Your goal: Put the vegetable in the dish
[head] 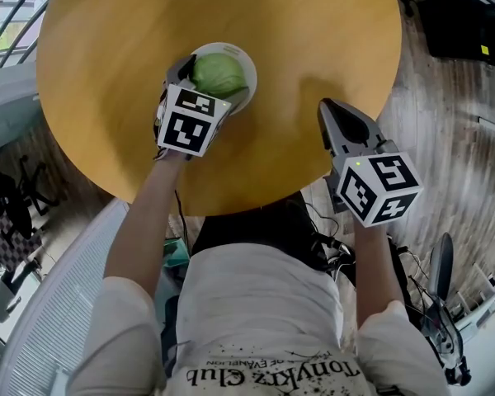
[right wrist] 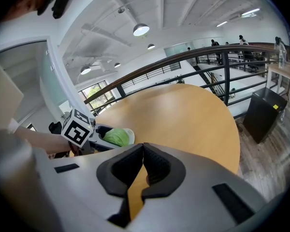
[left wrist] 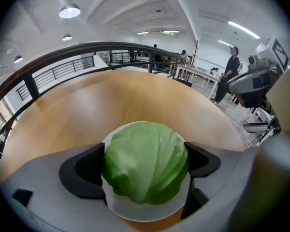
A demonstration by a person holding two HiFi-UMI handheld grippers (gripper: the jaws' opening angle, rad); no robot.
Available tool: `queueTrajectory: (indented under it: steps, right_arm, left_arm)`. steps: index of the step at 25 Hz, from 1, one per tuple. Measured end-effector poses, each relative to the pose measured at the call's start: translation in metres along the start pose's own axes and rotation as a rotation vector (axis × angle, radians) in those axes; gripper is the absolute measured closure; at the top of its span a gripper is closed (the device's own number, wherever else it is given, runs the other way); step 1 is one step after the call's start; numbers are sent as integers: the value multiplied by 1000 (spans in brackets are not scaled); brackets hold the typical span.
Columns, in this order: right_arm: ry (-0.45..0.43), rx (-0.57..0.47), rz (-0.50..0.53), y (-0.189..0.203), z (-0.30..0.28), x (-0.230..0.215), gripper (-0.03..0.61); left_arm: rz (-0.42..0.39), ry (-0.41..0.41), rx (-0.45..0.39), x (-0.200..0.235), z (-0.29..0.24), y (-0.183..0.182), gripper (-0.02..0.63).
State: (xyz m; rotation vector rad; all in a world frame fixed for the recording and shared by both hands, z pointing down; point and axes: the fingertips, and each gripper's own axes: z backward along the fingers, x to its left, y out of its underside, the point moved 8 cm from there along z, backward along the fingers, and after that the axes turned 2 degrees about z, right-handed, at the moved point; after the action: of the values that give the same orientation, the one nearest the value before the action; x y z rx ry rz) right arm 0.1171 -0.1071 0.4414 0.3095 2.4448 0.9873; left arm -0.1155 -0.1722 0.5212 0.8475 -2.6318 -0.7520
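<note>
- we judge the task nearly done: the cabbage [left wrist: 145,161] sits within the white dish [left wrist: 150,212] on the table [head: 313,40], though we can't quite tell if it rests there yet.
- our left gripper [left wrist: 146,164] clasps the cabbage from both sides; only letting go is left.
- our right gripper [right wrist: 141,166] is clenched on nothing, well apart.

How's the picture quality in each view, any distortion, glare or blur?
Head view: sharp, evenly lit table. Left gripper view: fisheye bend, dark corners, glaring lamp, crisp cabbage. Right gripper view: same bend, near jaws slightly soft.
</note>
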Motion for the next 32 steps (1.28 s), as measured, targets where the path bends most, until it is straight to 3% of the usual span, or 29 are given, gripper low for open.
queueTrajectory:
  steps: [7,20,32]
  right_arm:
    - [-4,1,-3,-2,-1,0,554]
    - [-16,5,16,1,8,2,554]
    - [-59,-26,79,-13,32,26,554]
  left_arm:
    - [-1,8,20,2,0,-2,114]
    - [10,-28,-32,-1,5,3,114]
    - [85,-99,-102,-4,68,15,115]
